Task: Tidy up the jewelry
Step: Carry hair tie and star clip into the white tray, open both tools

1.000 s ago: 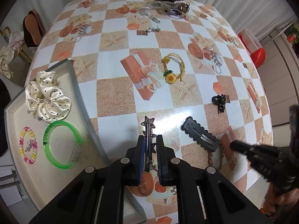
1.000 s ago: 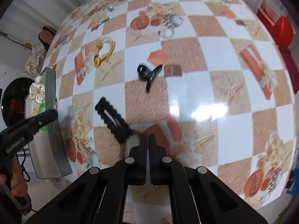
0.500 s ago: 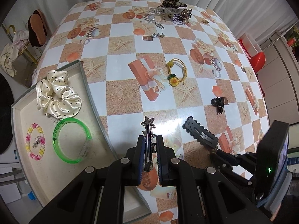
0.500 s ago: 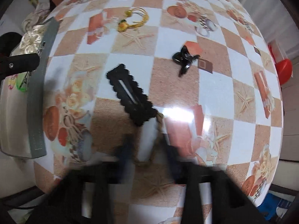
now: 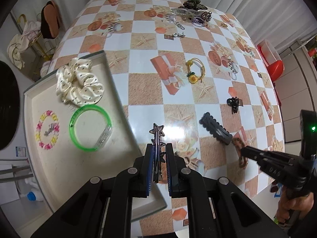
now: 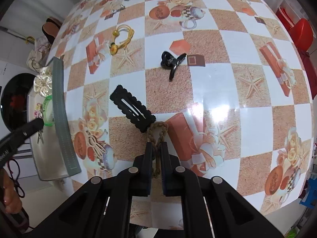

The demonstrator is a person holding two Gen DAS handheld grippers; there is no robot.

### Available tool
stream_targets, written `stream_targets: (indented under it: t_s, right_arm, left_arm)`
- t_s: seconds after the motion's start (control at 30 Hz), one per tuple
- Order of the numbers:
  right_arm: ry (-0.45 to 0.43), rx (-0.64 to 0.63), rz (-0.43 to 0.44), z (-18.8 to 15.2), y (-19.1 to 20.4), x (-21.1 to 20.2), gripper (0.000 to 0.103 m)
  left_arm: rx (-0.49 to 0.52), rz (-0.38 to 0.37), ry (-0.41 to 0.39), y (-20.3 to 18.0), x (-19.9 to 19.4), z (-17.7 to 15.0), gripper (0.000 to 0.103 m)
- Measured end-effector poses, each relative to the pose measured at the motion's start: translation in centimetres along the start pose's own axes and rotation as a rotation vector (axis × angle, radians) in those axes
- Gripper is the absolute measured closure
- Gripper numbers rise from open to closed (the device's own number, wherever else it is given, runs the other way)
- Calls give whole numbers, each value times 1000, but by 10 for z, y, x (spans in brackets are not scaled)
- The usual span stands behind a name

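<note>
My left gripper [image 5: 158, 148] is shut on a silver star hair clip [image 5: 157, 136] and holds it above the right rim of the grey tray [image 5: 116, 83]. The tray holds a cream dotted scrunchie [image 5: 79, 83], a green bangle [image 5: 90, 127] and a pink and yellow bead bracelet [image 5: 47, 131]. My right gripper [image 6: 156, 148] is closed around a brown braided hair tie [image 6: 156, 136] lying on the table, with one end under a black scalloped snap clip [image 6: 131, 109]. The right gripper also shows in the left wrist view [image 5: 245, 152].
A small black claw clip [image 6: 172, 61] and a yellow sunflower hair tie [image 6: 120, 37] lie on the checked tablecloth. A pile of clips and hair ties [image 5: 190, 13] sits at the table's far edge. A red stool [image 6: 299, 33] stands beside the table.
My right gripper opened, moved forward and closed around the brown braided hair tie. My left gripper rose with the star clip, bringing more of the tray into view.
</note>
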State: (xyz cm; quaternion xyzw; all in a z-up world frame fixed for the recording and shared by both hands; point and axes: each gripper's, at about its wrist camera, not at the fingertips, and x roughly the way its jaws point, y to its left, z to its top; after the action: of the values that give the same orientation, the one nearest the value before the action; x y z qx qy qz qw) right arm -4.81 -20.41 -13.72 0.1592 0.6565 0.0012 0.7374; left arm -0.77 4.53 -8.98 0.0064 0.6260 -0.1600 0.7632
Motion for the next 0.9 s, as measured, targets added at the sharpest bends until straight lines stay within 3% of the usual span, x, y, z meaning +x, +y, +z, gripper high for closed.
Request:
stream_targets:
  t_s: [0.43, 0.9]
  right_arm:
    - [-53, -92, 37, 16, 48, -35, 96]
    - [-77, -354, 151, 48, 177, -39, 96]
  left_arm:
    - [-109, 33, -17, 42, -25, -24, 86]
    - [-309, 93, -59, 117, -43, -54, 86]
